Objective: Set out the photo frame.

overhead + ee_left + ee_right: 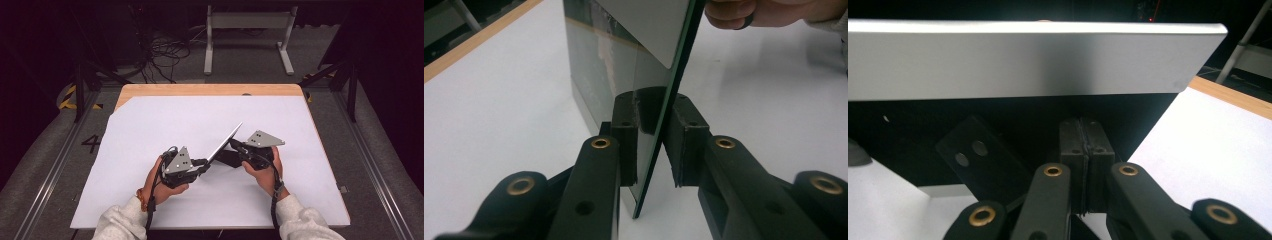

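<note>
A thin silver tablet (225, 142) with a dark glass face stands tilted on the white sheet, with a black stand flap (227, 159) under it. My left gripper (206, 162) straddles its lower edge. In the left gripper view the tablet (624, 60) runs between the jaws of my left gripper (651, 135): one pad lies against the glass and a slim gap shows at the other. My right gripper (235, 147) reaches in from the right. In its own view the right gripper (1080, 145) has its pads pressed together against the black back (998, 125), below the silver edge (1023, 60).
A white sheet (175, 115) covers a wooden table (210, 90). A hand (744, 12) shows behind the tablet in the left gripper view. Beyond the table are a grey floor, cables (165, 55) and a white frame (247, 30).
</note>
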`<state>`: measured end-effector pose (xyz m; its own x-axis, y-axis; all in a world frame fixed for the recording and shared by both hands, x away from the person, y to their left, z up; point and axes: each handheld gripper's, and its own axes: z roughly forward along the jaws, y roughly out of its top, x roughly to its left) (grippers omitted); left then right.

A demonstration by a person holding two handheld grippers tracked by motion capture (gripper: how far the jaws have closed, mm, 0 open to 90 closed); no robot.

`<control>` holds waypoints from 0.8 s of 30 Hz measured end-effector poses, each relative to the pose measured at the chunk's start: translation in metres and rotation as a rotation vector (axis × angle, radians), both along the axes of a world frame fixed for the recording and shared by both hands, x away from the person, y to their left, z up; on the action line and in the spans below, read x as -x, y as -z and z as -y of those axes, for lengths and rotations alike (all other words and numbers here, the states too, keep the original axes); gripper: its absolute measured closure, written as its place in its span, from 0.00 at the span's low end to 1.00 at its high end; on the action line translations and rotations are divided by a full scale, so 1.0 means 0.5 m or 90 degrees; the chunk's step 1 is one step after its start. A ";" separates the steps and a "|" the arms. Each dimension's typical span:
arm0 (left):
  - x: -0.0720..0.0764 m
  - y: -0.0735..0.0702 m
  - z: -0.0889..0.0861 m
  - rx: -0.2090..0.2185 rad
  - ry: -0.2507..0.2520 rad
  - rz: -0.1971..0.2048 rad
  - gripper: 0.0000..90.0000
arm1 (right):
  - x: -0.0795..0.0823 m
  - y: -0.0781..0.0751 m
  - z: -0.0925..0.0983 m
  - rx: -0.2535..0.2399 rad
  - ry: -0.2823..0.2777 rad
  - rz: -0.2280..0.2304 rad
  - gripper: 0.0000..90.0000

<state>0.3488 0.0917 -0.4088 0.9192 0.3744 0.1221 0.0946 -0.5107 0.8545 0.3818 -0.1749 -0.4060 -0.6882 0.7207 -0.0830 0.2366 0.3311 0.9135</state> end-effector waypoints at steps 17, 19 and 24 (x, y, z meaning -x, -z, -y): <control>0.007 -0.004 0.000 -0.004 0.009 0.008 0.83 | 0.015 -0.010 -0.006 -0.006 -0.026 0.012 0.99; 0.011 -0.010 -0.006 0.001 0.017 0.010 0.84 | 0.019 -0.015 -0.002 -0.011 -0.028 0.012 0.99; 0.018 -0.017 -0.012 0.002 0.022 0.018 0.86 | 0.026 -0.027 0.005 -0.021 -0.026 0.020 0.99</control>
<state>0.3398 0.0979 -0.4002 0.9276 0.3433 0.1473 0.0529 -0.5112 0.8579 0.3688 -0.1776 -0.3923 -0.7147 0.6946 -0.0814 0.1947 0.3094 0.9308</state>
